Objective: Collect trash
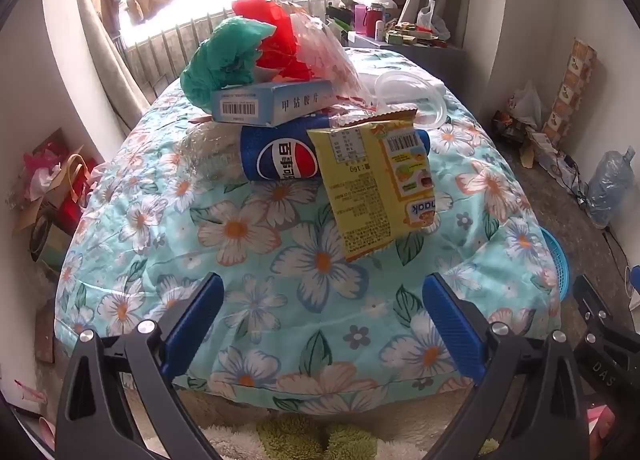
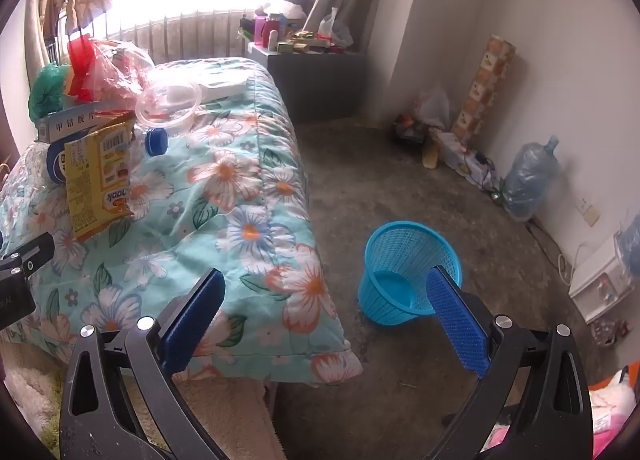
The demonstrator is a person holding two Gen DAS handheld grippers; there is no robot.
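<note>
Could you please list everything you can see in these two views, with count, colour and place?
floral quilt: one, turquoise with white flowers, covering the bed
yellow snack packet: one, yellow, leaning on the bottle
Pepsi bottle: one, blue label, blue cap, lying under the box
flat medicine box: one, pale blue, on the bottle
crumpled plastic bags: three, green, red, clear with red print, topping the pile
clear plastic lid: one, behind the packet
mesh wastebasket: one, blue, empty, on the floor right of the bed
large water jug: one, bluish, by the wall
left gripper: open, blue pads, empty
right gripper: open, blue pads, empty
</note>
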